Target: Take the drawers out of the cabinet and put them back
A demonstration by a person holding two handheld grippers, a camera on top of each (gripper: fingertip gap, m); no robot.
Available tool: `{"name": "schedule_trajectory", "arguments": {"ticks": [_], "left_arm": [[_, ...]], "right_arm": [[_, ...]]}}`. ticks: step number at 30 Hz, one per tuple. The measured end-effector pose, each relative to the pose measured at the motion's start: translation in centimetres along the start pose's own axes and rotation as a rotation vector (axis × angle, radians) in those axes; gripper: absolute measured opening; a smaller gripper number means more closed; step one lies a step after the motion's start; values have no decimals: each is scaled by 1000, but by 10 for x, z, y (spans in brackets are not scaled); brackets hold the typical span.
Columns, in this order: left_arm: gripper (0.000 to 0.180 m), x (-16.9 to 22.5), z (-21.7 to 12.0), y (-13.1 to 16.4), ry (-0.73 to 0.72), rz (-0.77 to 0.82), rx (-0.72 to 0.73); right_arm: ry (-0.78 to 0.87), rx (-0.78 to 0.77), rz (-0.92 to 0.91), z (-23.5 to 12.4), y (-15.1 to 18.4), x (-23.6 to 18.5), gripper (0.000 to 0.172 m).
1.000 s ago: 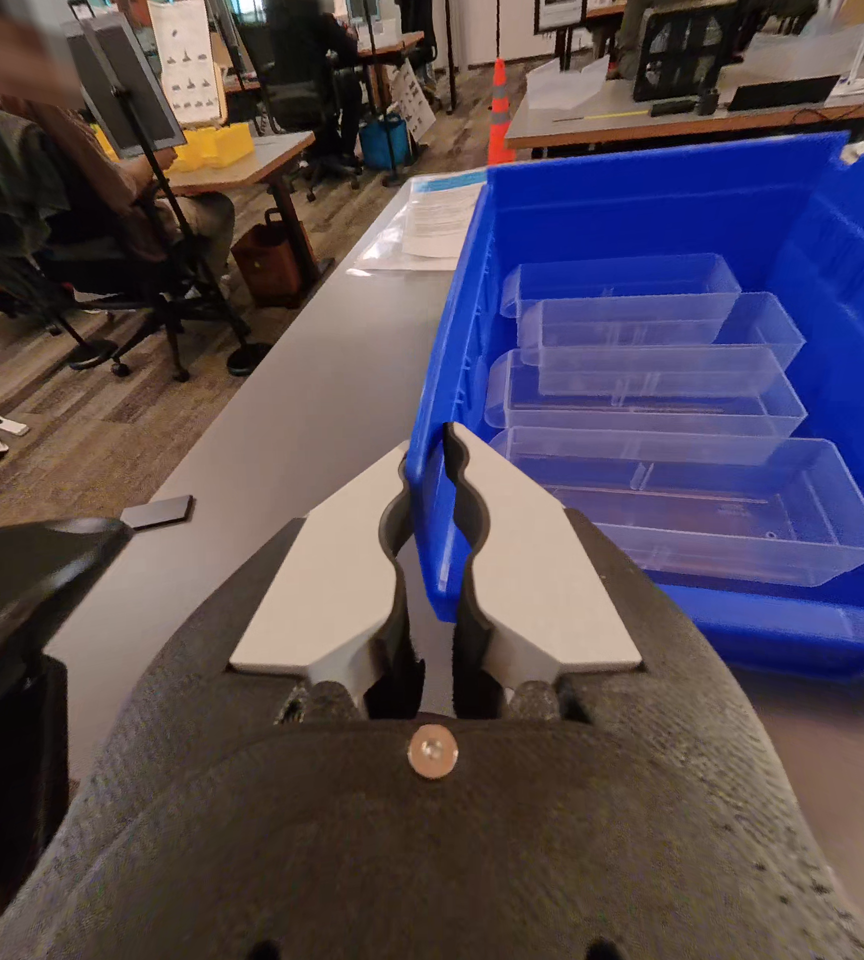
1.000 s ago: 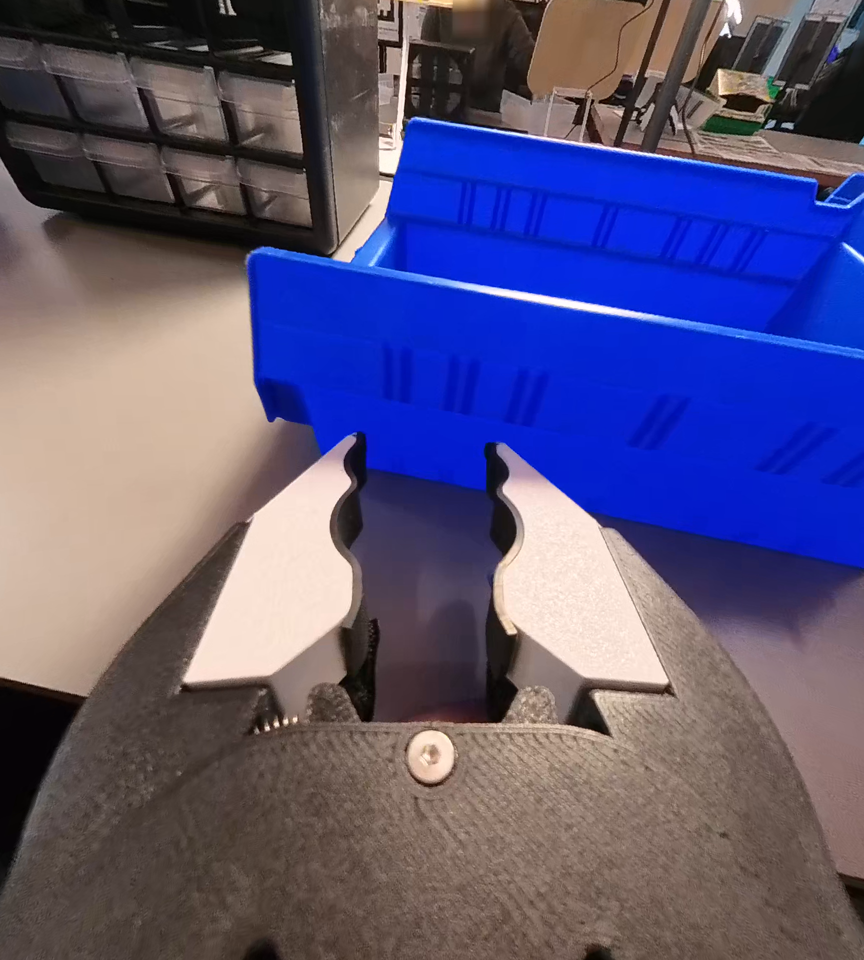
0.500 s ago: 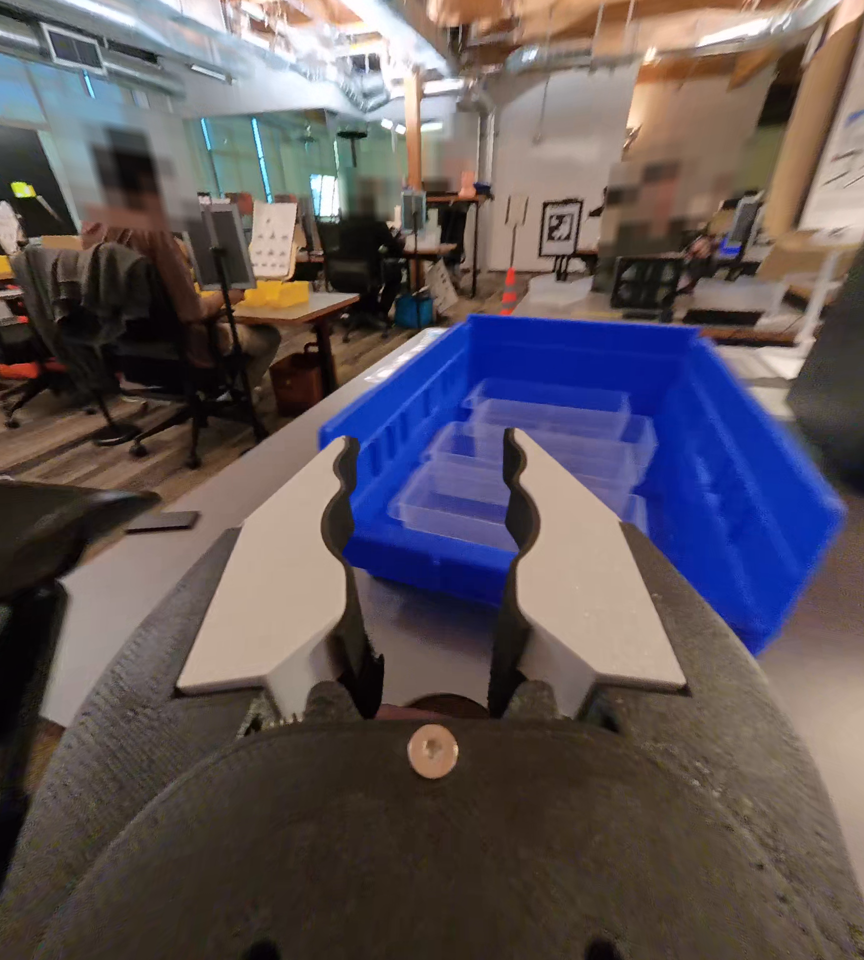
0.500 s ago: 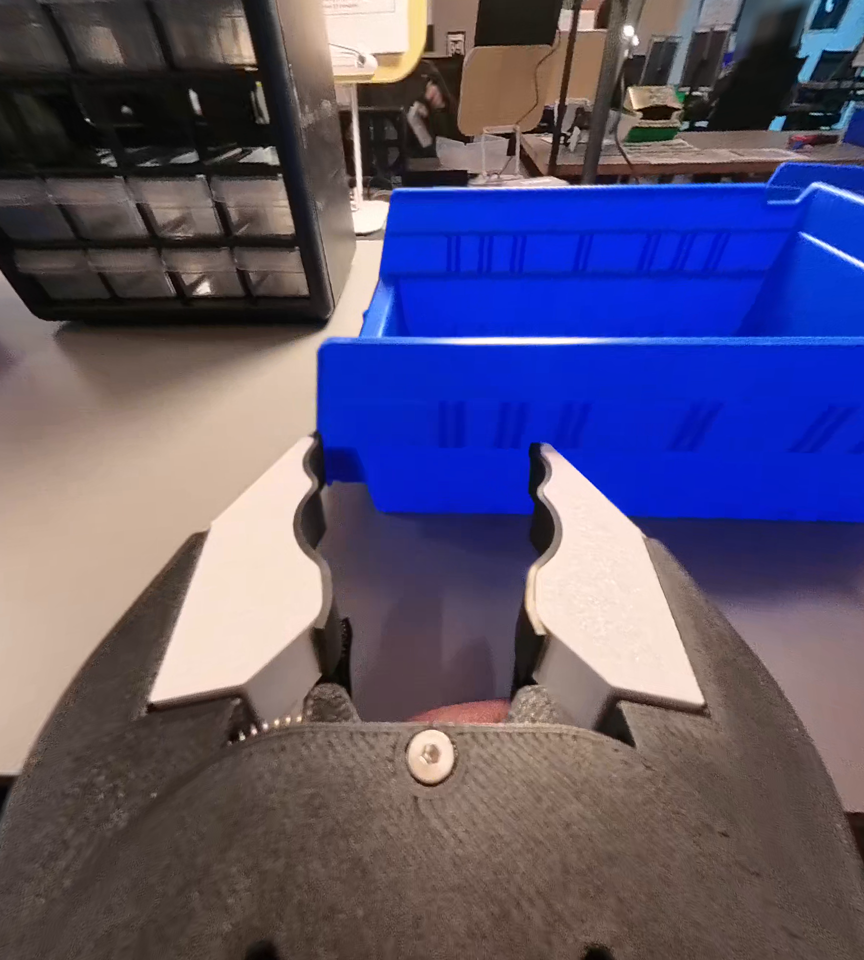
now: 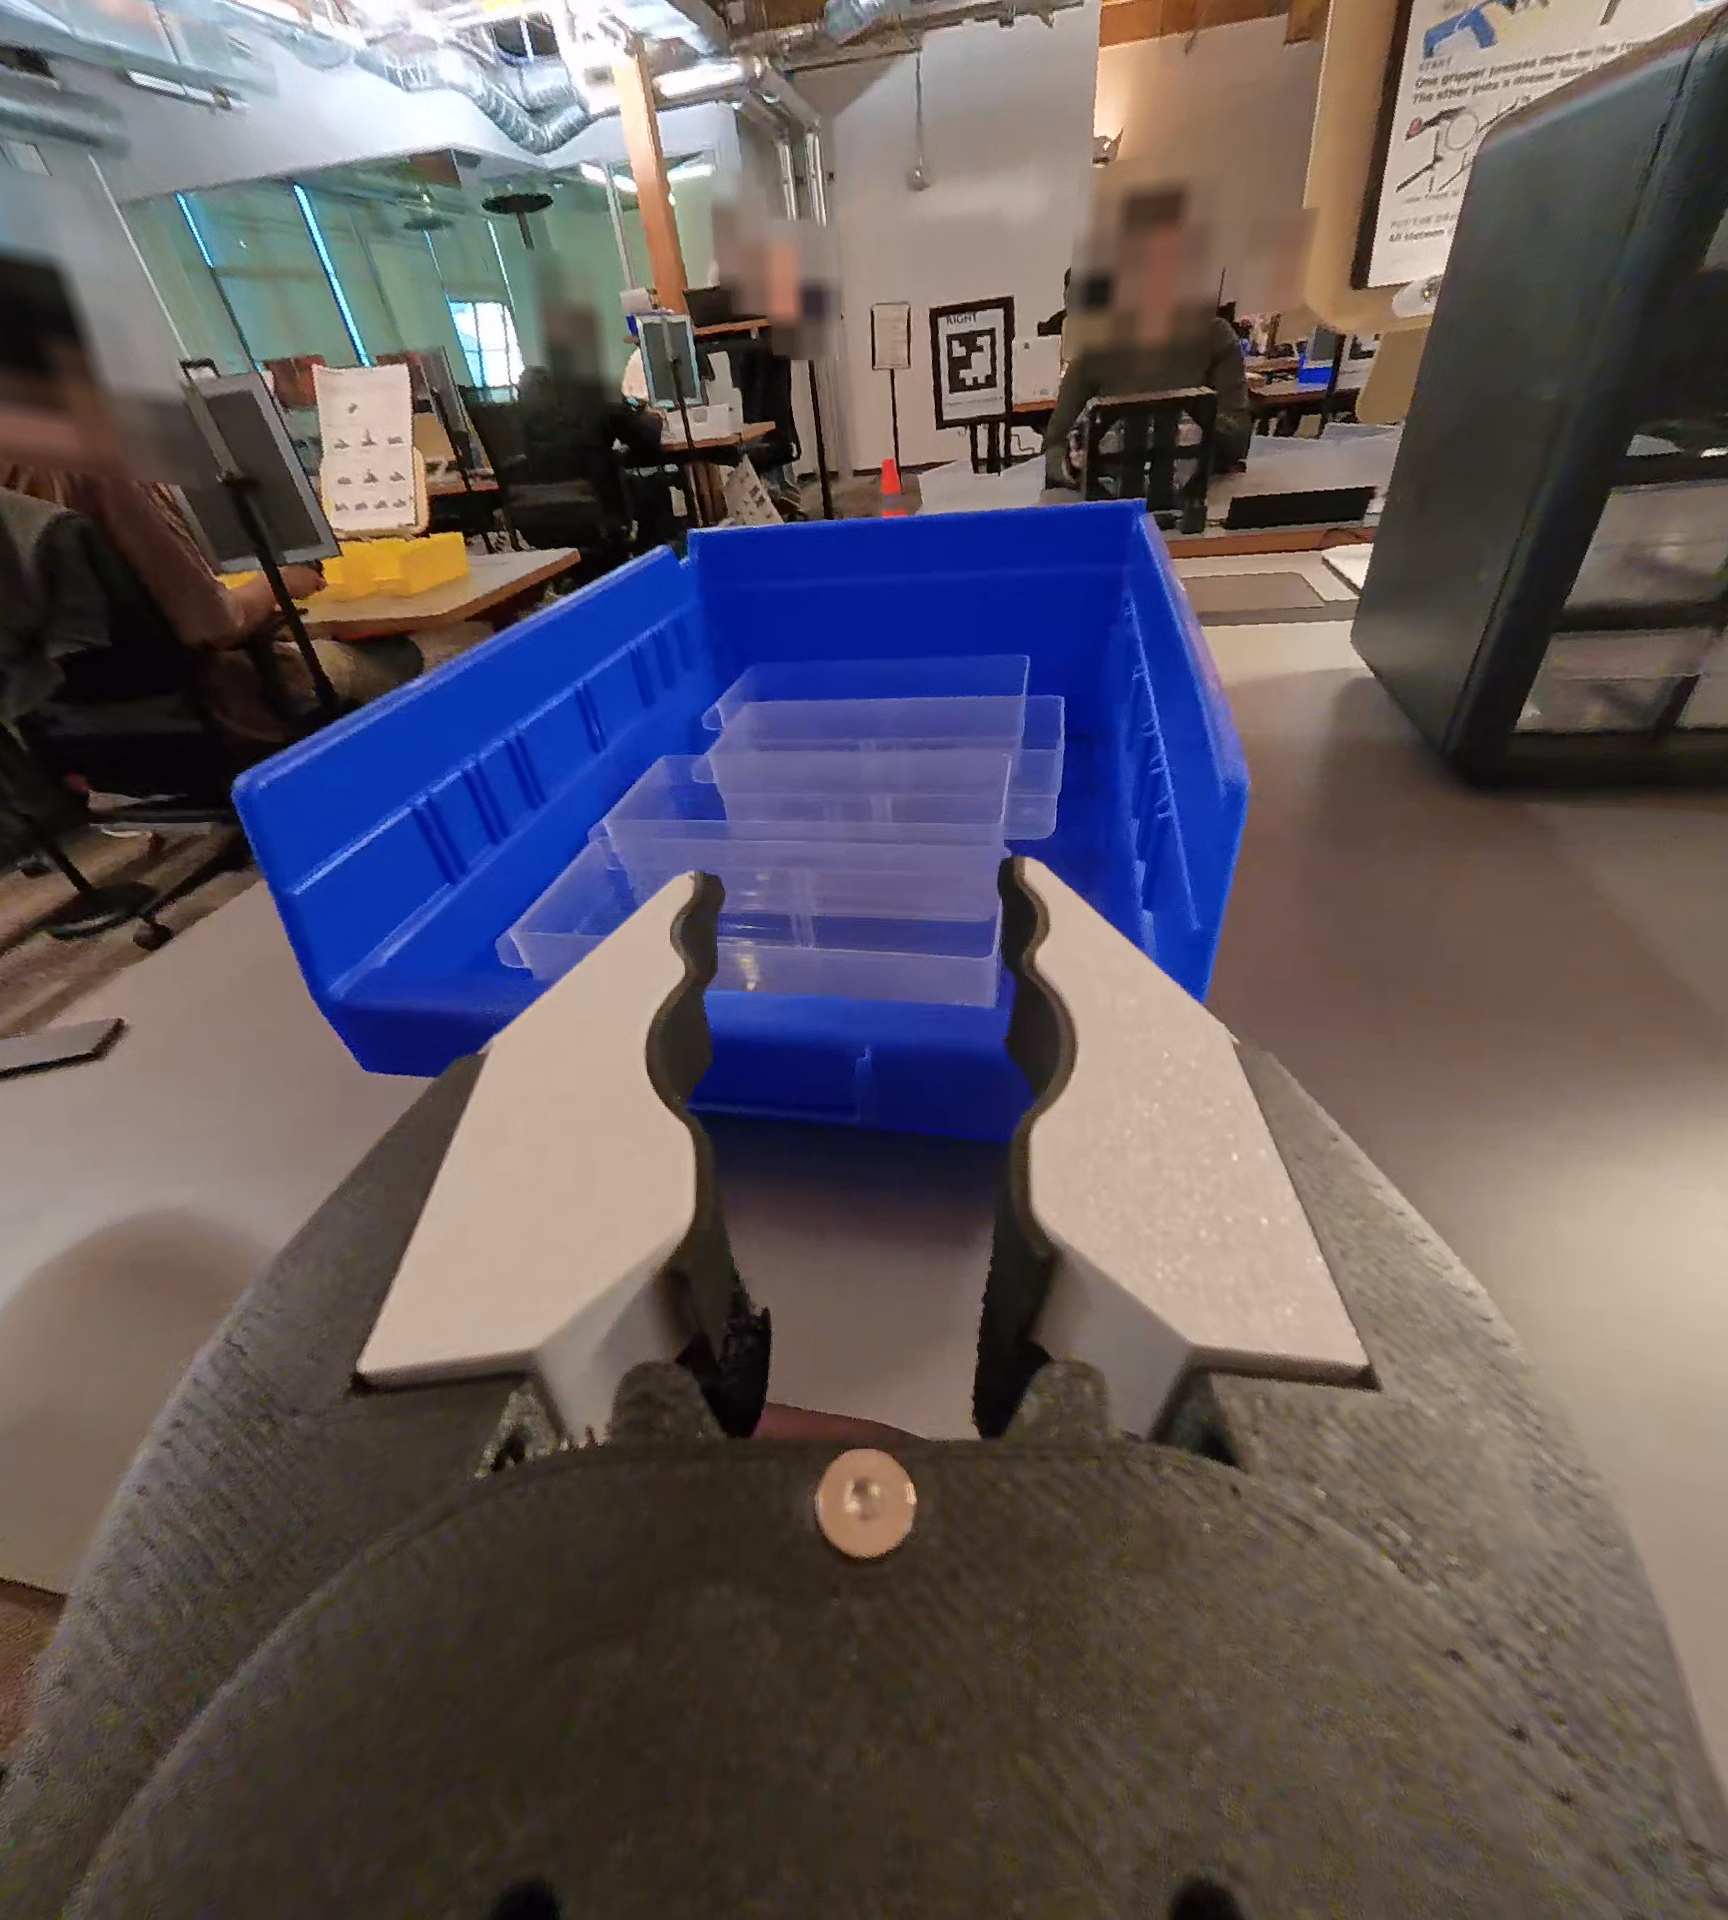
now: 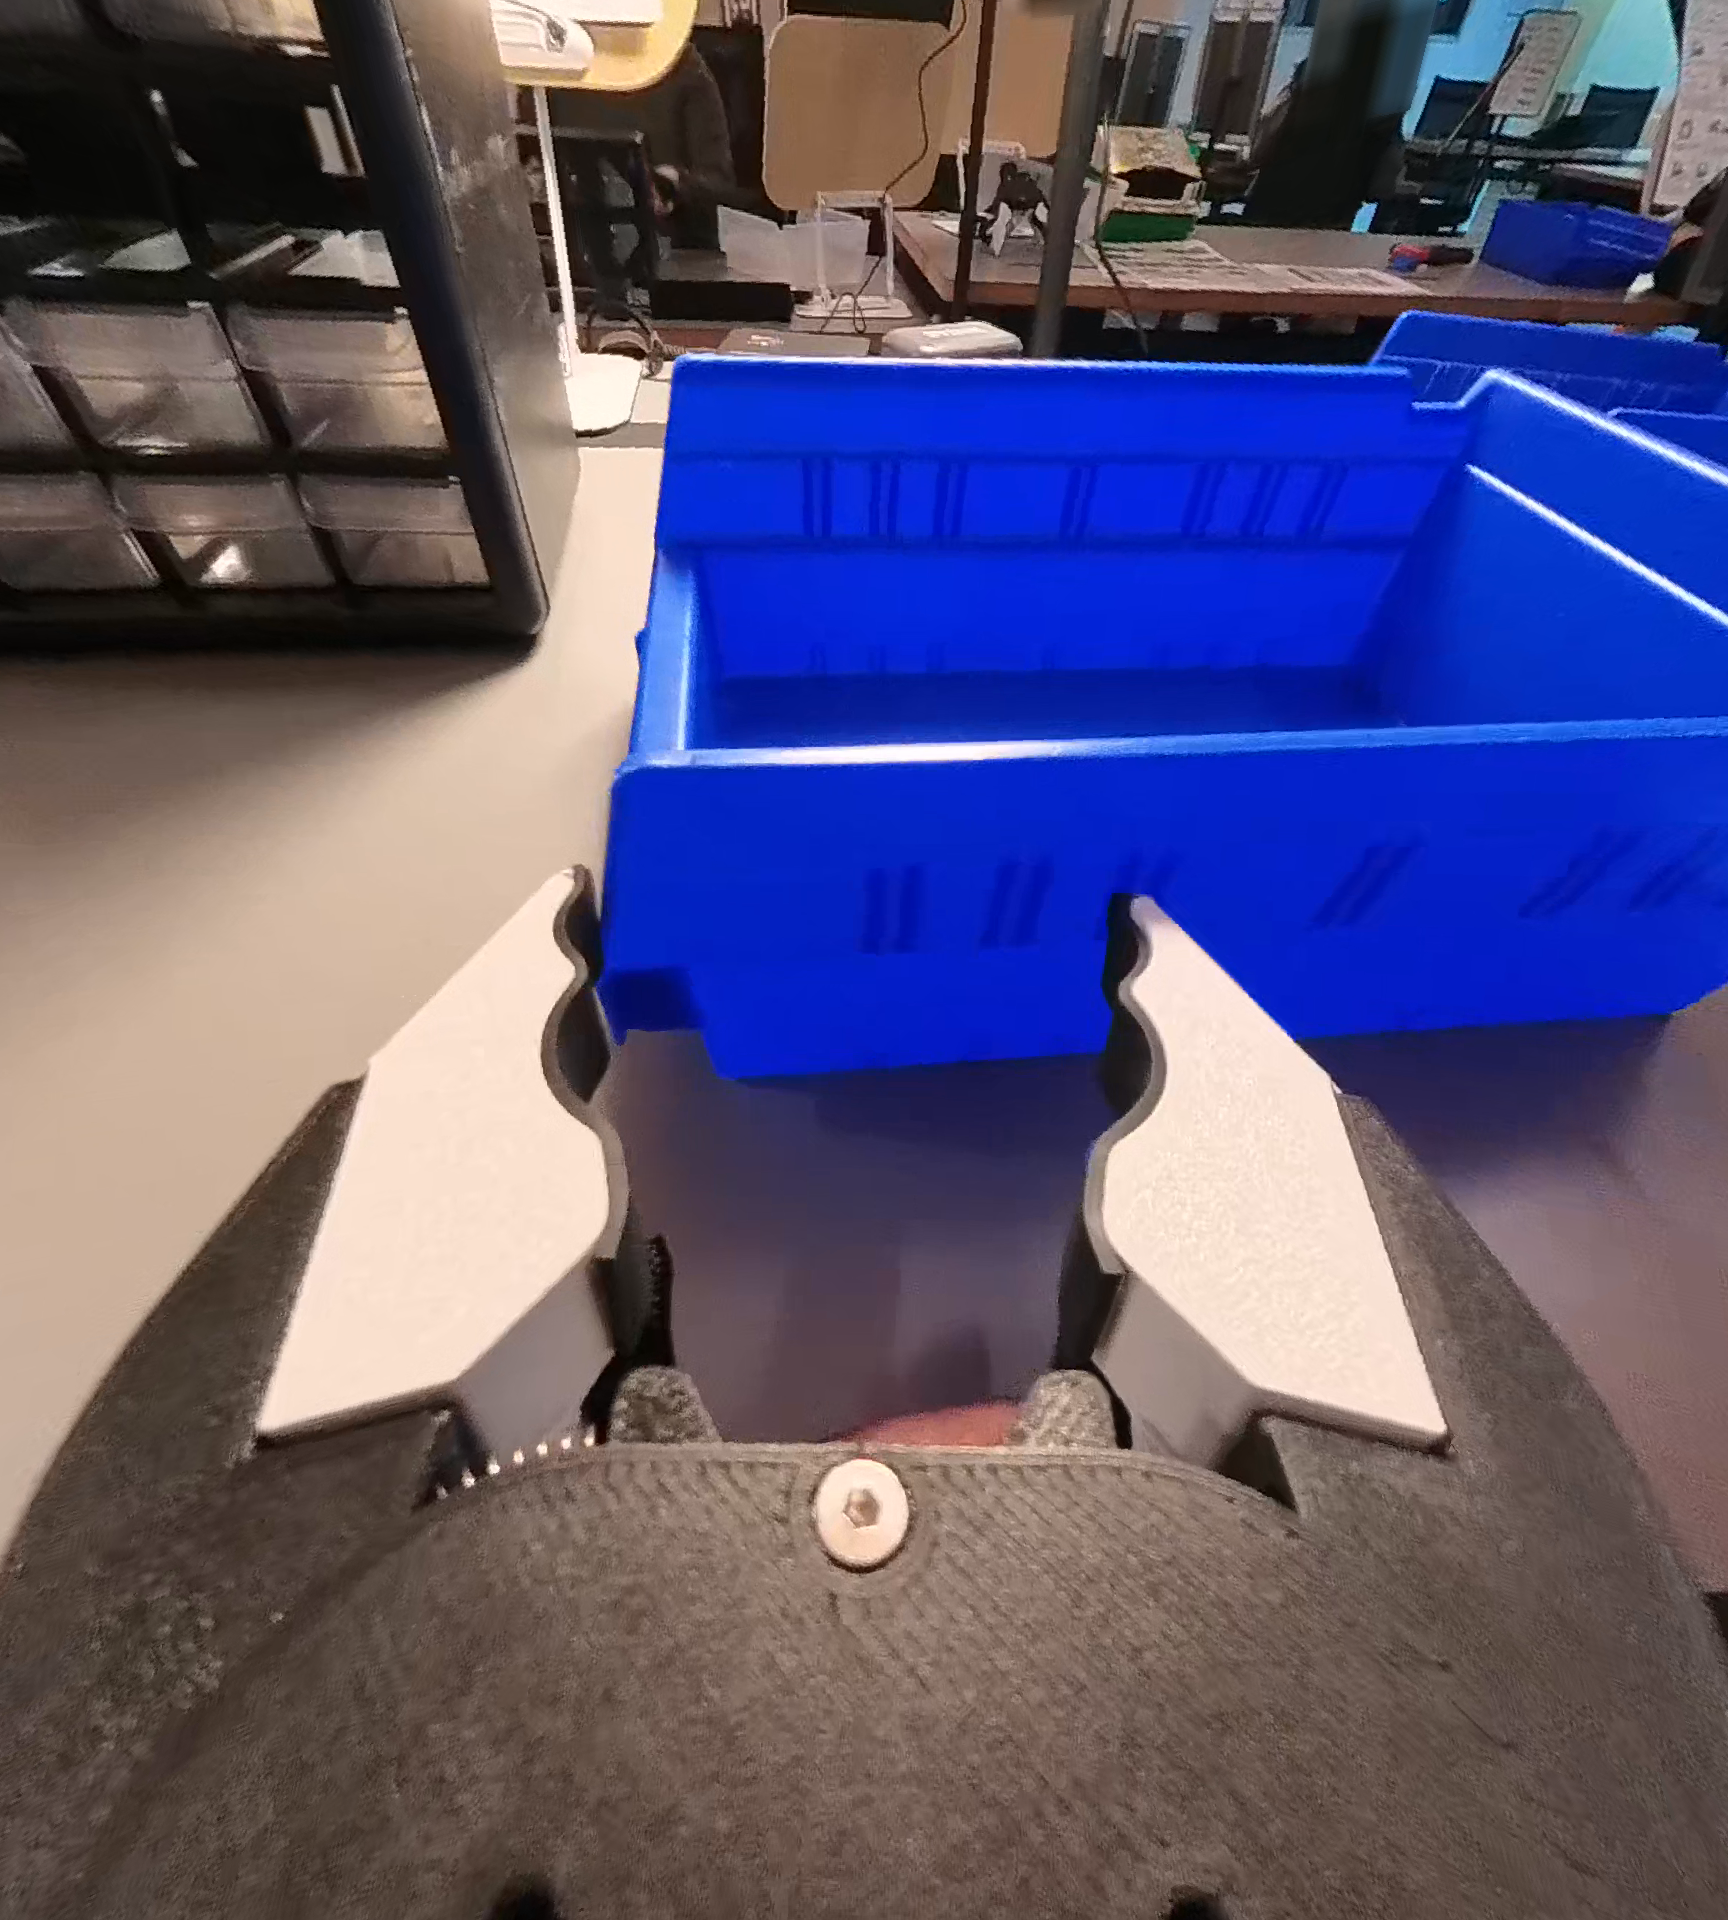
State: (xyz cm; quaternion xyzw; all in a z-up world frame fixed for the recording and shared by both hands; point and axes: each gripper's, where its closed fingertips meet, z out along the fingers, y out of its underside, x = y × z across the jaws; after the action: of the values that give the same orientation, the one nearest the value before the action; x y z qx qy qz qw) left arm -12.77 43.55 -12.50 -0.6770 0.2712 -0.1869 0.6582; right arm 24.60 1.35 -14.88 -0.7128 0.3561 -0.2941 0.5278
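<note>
Four or so clear drawers (image 5: 860, 831) lie overlapped in a blue bin (image 5: 486, 831), left wrist view; cabinet (image 5: 1608, 436) far right. Left gripper (image 5: 855, 914) gaping, empty, short of the bin. Drawers look light, thin-walled, slick, likely to flex: pinch one short end wall, gently.

Right wrist view: right gripper (image 6: 844, 935) spread wide, holding nothing, near a second bin (image 6: 1151, 831) that shows no drawers; cabinet (image 6: 216, 312) far left, several drawers (image 6: 143, 374) seated.
</note>
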Motion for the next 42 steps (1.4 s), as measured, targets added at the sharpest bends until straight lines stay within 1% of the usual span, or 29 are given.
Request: {"name": "schedule_trajectory", "arguments": {"ticks": [2,4,5,7,8,9,11,12,13,15,16,17,18,20,21,22,23,24,26,27,28,30,32,34,35,37,39,41,42], "left_arm": [[54,-2,1,2,19,-42,-13],[52,-3,2,3,41,-74,-18],[51,-2,2,3,50,-83,-18],[51,-2,2,4,60,-92,-18],[51,-2,1,4,63,-95,-17],[50,-2,1,3,64,-98,-15],[50,-2,0,3,65,-102,-8],[49,-2,0,3,65,-102,-6],[49,-2,0,3,64,-100,-6],[49,-1,0,3,63,-91,-10],[49,-1,0,3,62,-88,-12],[49,0,0,4,63,-86,-12],[49,0,-1,4,66,-87,-10],[49,0,-2,3,76,-92,-1],[49,1,-3,2,81,-95,2],[49,1,-3,2,86,-96,3],[49,1,-2,3,90,-96,1],[49,2,-1,3,92,-94,-3],[49,3,-1,3,95,-90,-5],[49,3,-2,3,96,-88,-2],[49,3,-2,2,97,-87,2],[49,4,-3,1,103,-84,12],[49,4,-4,0,106,-91,23],[49,4,-5,-1,112,-97,31],[49,4,-5,-1,114,-97,31],[49,5,-5,0,116,-88,25],[49,6,-4,1,116,-74,16],[49,7,-4,1,116,-65,14],[49,7,-4,1,116,-64,16]], "right_arm": [[-3,0,0,-5,2,12,93],[21,8,-4,-15,5,34,83],[42,13,-10,-20,5,48,76],[110,12,-20,-24,-1,82,53],[167,29,-17,-28,-6,102,46],[215,43,-10,-33,-9,121,42],[268,81,18,-44,-16,146,40],[276,107,17,-49,-22,150,40],[266,134,3,-51,-29,146,41],[210,146,-43,-49,-33,123,41],[210,124,-73,-45,-29,116,42],[259,104,-90,-42,-24,121,49],[314,92,-89,-40,-18,131,55],[366,77,-44,-38,-8,153,60],[378,67,-32,-36,-2,164,60],[376,48,-33,-33,4,175,67],[364,50,-9,-32,7,186,69],[393,42,33,-34,11,202,65],[480,19,50,-45,17,234,57],[487,34,60,-50,15,241,57],[460,61,72,-52,9,238,57],[338,122,76,-48,-9,210,57],[175,152,37,-38,-22,159,58],[37,129,-22,-22,-22,106,62],[-2,114,-57,-12,-21,86,65],[-25,86,-124,10,-21,60,71],[5,13,-190,33,-19,53,76],[57,-16,-213,50,-24,56,72],[66,-46,-218,57,-21,59,65]]}}
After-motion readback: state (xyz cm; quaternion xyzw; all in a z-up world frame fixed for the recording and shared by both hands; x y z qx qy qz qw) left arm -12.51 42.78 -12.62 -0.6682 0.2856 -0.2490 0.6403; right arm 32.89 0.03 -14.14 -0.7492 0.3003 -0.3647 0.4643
